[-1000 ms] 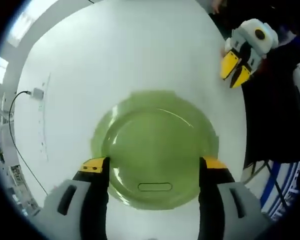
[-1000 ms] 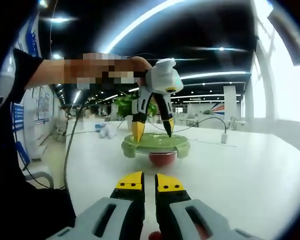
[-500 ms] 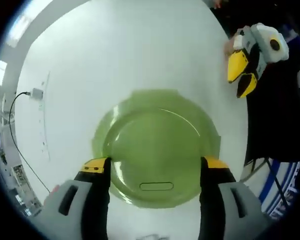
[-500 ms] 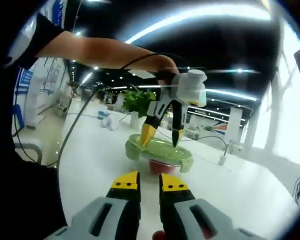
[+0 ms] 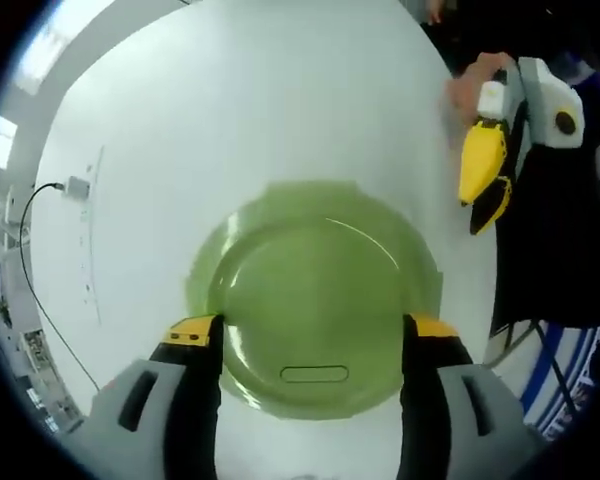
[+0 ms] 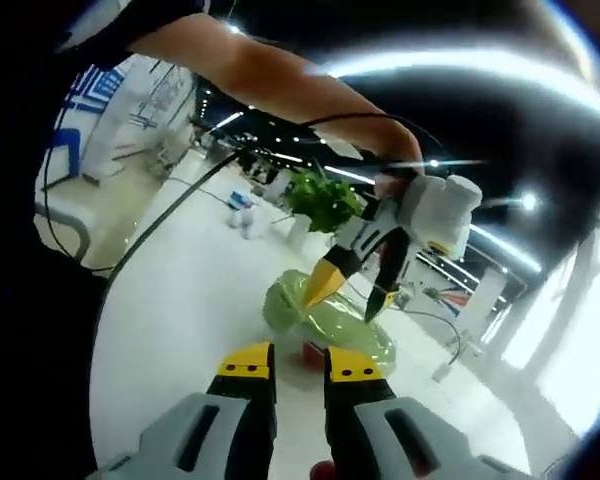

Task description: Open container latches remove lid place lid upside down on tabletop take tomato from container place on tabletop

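Note:
A round green lid (image 5: 315,270) sits on its container on the white table, seen from straight above in the left gripper view. My left gripper (image 5: 310,335) is open, one jaw at each side of the lid's near half. In the right gripper view the left gripper (image 6: 342,300) hangs over the green lid (image 6: 330,322), yellow tips pointing down at it. A blurred red tomato (image 6: 313,350) shows beneath the lid. My right gripper (image 6: 300,362) is shut with nothing in it, well short of the container. The right gripper (image 5: 485,185) also appears near the table's edge.
The white table (image 5: 230,100) spreads wide around the container. A small white plug with a black cable (image 5: 75,187) lies at its left side. A person's arm (image 6: 280,90) holds the left gripper. A potted plant (image 6: 325,200) stands beyond the container.
The right gripper view has tilted and swung, so the scene leans. In the left gripper view the right gripper has drifted right and down a little. The left gripper stays over the lid.

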The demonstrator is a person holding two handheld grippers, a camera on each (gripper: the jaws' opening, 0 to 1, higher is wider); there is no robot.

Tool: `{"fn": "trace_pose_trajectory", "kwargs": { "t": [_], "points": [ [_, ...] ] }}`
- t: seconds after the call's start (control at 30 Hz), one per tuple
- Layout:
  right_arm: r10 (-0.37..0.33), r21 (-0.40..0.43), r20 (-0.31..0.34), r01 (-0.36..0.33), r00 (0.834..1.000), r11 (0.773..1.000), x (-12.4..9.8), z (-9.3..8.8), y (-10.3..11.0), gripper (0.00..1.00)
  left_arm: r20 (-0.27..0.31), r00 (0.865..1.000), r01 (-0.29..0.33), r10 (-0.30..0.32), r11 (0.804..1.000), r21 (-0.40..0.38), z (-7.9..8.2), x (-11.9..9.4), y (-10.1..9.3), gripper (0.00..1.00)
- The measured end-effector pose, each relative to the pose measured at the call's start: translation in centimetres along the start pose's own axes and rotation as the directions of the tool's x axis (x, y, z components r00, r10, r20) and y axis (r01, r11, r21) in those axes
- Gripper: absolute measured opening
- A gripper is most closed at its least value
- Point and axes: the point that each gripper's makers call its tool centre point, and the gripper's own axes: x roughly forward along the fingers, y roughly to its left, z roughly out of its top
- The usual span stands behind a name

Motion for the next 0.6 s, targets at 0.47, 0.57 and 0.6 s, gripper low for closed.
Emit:
{"fn": "trace_pose_trajectory", "kwargs": {
  "t": [0.47,0.57,0.6],
  "points": [
    [0.024,-0.450,0.050,0.001,0.998,0.893,2.3,1.0,1.1,0.16,-0.010,1.000,-0.001,0.001,1.000,0.005,0.0,0.0,0.1,0.64],
    [0.058,-0.488,0.061,-0.021,0.996,0.873,2.6,1.1,1.3,0.16,-0.003,1.000,-0.001,0.001,1.000,0.003,0.0,0.0,0.1,0.64],
    [0.071,-0.513,0.061,-0.029,0.996,0.858,2.8,1.0,1.6,0.16,-0.002,1.000,-0.001,0.001,1.000,0.004,0.0,0.0,0.1,0.64]
  ]
}}
